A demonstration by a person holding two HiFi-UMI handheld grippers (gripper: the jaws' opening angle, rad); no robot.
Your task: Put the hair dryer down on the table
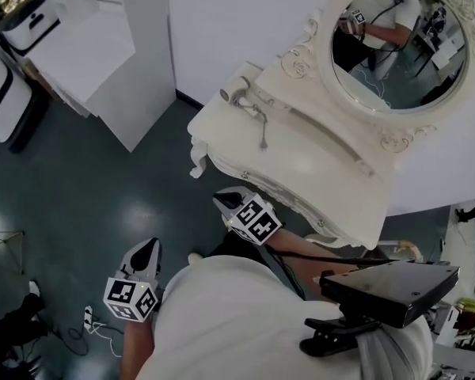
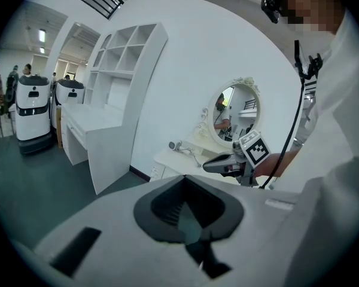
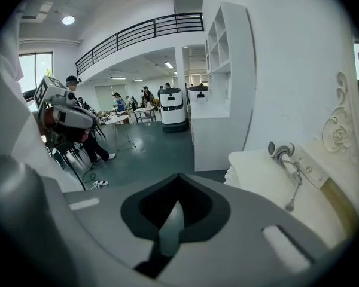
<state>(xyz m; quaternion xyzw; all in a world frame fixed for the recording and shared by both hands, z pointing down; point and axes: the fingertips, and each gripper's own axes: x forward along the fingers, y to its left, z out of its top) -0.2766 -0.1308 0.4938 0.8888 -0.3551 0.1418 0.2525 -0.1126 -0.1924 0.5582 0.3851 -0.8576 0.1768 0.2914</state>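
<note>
The white hair dryer [image 1: 236,92] lies on the far left corner of the white dressing table [image 1: 317,172], its cord and plug [image 1: 263,138] trailing across the top. It also shows in the left gripper view [image 2: 178,146] and the right gripper view [image 3: 281,150]. Neither gripper touches it. My right gripper [image 1: 224,198] hovers off the table's front edge, shut and empty. My left gripper [image 1: 148,246] hangs lower over the floor, well short of the table, jaws together with nothing between them.
An oval mirror [image 1: 400,46] in a carved frame stands at the back of the table. A white desk with a shelf unit [image 1: 87,54] stands to the left, with white-and-black robots [image 1: 0,93] beyond it. A power strip [image 1: 89,317] lies on the dark floor.
</note>
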